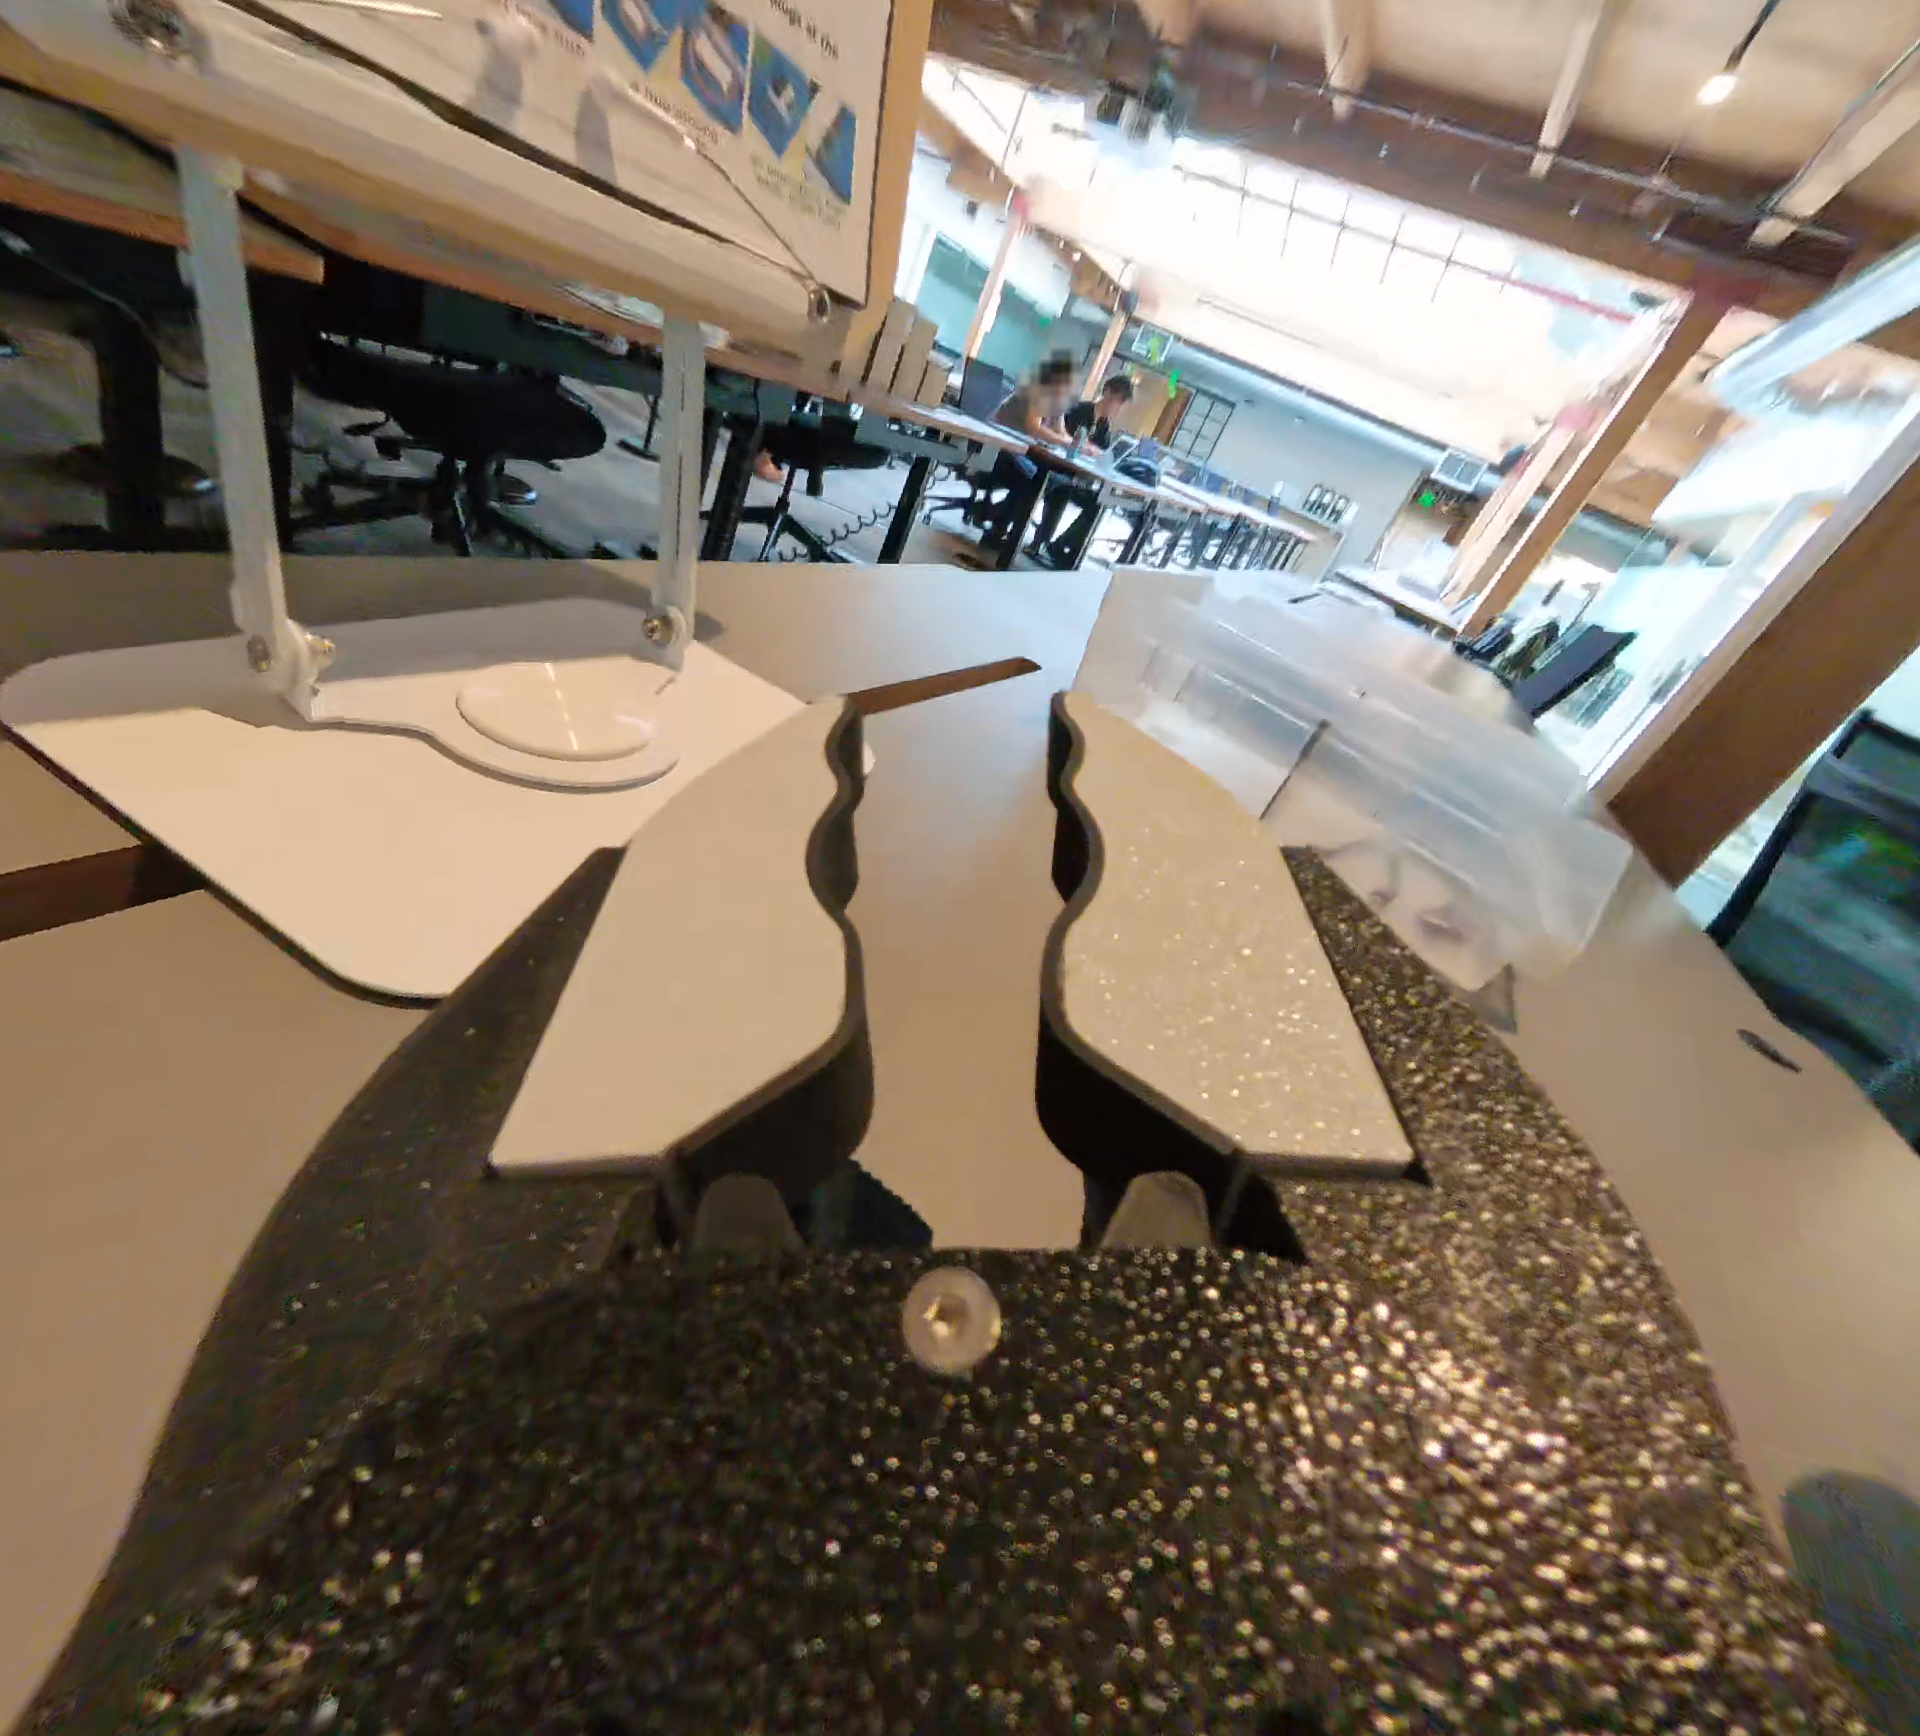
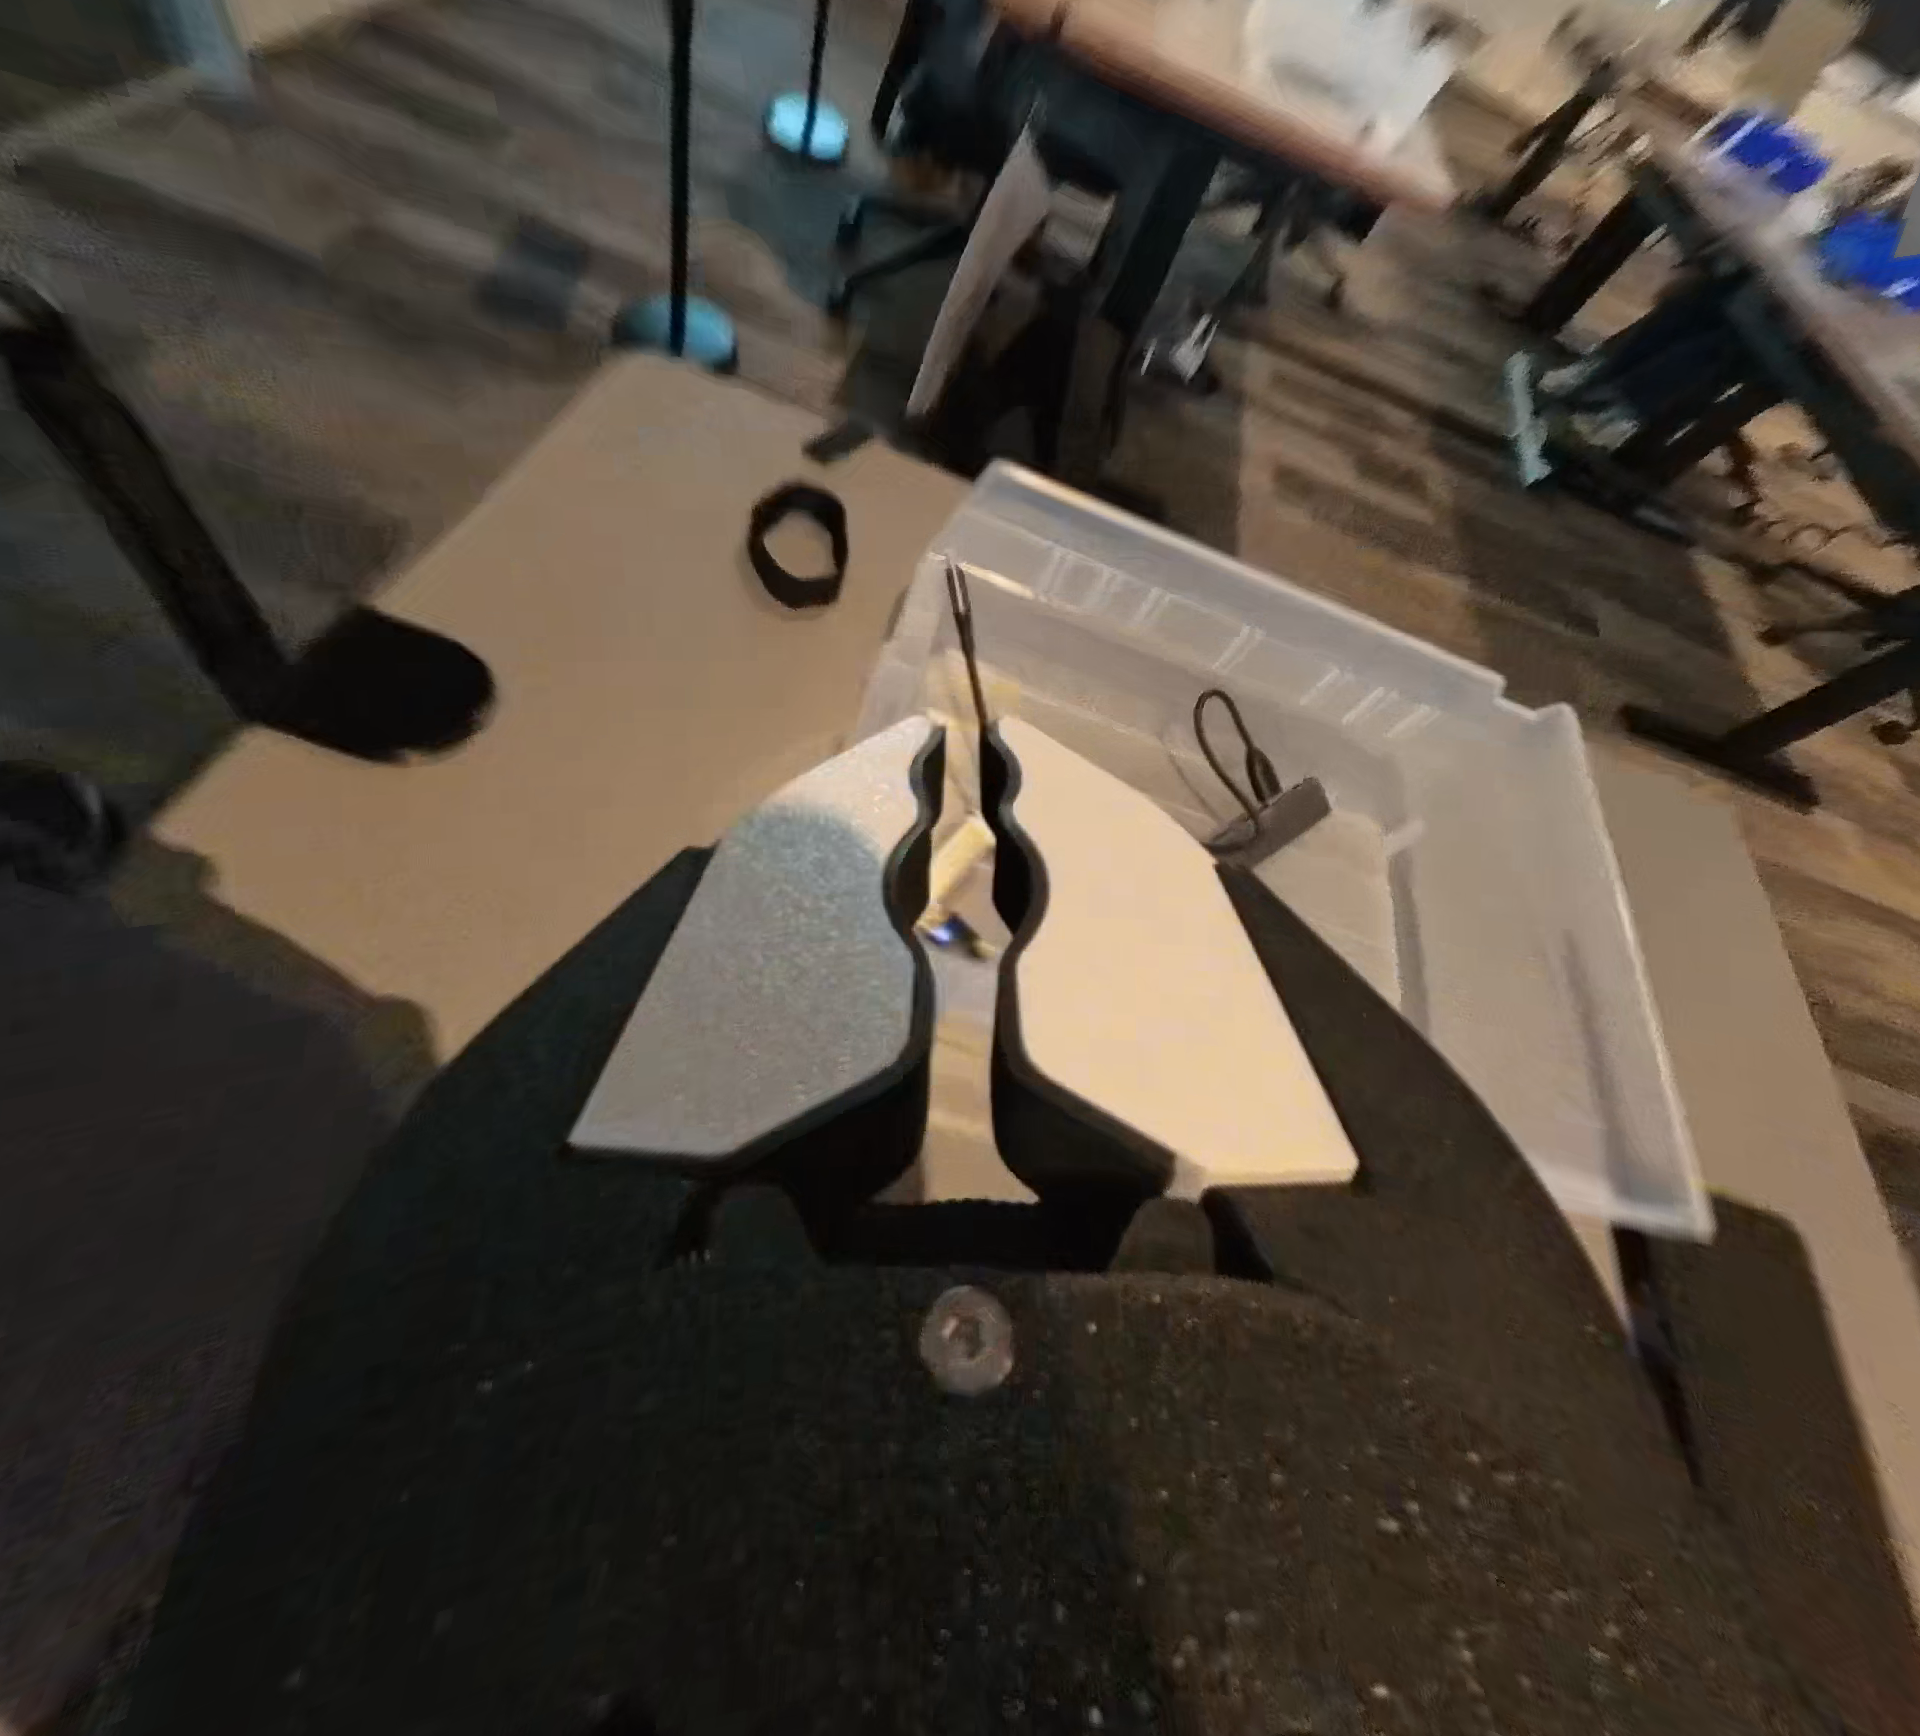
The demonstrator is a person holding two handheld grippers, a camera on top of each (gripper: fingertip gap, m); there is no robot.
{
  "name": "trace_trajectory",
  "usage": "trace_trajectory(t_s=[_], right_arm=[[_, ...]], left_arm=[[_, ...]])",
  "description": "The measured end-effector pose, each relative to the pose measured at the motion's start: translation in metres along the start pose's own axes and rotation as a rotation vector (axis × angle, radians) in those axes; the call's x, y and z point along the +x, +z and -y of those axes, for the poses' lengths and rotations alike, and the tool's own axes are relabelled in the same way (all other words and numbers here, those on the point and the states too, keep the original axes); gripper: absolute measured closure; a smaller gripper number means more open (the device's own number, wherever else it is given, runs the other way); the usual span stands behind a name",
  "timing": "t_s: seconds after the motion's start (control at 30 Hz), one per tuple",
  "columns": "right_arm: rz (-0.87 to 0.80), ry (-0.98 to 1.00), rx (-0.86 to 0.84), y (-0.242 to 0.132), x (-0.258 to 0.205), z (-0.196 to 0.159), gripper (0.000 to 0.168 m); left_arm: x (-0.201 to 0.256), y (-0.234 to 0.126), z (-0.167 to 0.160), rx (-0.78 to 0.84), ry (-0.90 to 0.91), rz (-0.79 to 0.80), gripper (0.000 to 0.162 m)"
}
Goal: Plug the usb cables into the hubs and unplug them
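In the left wrist view, the left gripper [image 1: 951, 730] sits low over the pale bench [image 1: 187, 1167], its two fingers spread well apart with only bare bench surface between them and nothing held. To the left of the gripper stands a white stand [image 1: 343, 751] with thin legs, carrying a tilted instruction sheet [image 1: 582, 24] above it. To the right of the gripper lies a clear plastic bin [image 1: 1382, 751], blurred, with a thin dark cable [image 1: 1294, 767] rising at its near edge. In the right wrist view, the right gripper [image 2: 971, 736] hangs over the same clear plastic bin [image 2: 1507, 907], its fingers drawn close with only a narrow gap left. A thin black cable [image 2: 968, 647] runs up through that gap near the tips, and a pale plug-like piece shows lower in the gap; whether the fingers actually pinch the cable cannot be told. Inside the bin, right of the gripper, lies a small dark hub [image 2: 1273, 819] with a looped cord. Beyond the gripper to the left, a black band [image 2: 798, 545] rests on the bench [image 2: 582, 647].
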State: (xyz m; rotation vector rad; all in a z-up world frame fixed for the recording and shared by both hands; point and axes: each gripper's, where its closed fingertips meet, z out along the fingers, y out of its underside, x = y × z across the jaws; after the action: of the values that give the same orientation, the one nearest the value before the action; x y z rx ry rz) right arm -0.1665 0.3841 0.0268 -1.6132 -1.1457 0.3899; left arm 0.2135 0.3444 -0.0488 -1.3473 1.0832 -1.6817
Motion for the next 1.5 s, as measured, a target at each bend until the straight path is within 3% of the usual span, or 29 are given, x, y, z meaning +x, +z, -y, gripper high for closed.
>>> trace_trajectory(t_s=[0.13,0.23,0.57,0.8,0.83,1.0,1.5], right_arm=[[0.099,-0.219,-0.347,0.079,0.051,-0.047,0.164],[0.206,-0.407,-0.541,0.108,0.074,-0.089,0.166],[0.558,-0.568,-0.781,0.124,0.075,-0.151,0.157],[0.505,-0.658,-0.837,0.136,0.085,-0.169,0.156],[0.484,-0.679,-0.836,0.138,0.088,-0.169,0.163],[0.37,-0.746,-0.841,0.137,0.108,-0.154,0.165],[-0.07,-0.503,-0.533,0.086,0.177,-0.034,0.166]], left_arm=[[0.003,-0.004,-0.003,-0.025,-0.038,-0.04,0.128],[0.002,-0.006,-0.003,-0.023,-0.065,-0.05,0.128],[-0.002,-0.006,-0.005,-0.037,-0.135,-0.074,0.127],[-0.003,-0.005,-0.005,-0.043,-0.154,-0.08,0.127],[-0.003,-0.006,-0.005,-0.04,-0.155,-0.079,0.127],[-0.004,-0.006,-0.004,-0.037,-0.164,-0.082,0.127],[-0.005,-0.008,-0.003,-0.026,-0.189,-0.092,0.127]])
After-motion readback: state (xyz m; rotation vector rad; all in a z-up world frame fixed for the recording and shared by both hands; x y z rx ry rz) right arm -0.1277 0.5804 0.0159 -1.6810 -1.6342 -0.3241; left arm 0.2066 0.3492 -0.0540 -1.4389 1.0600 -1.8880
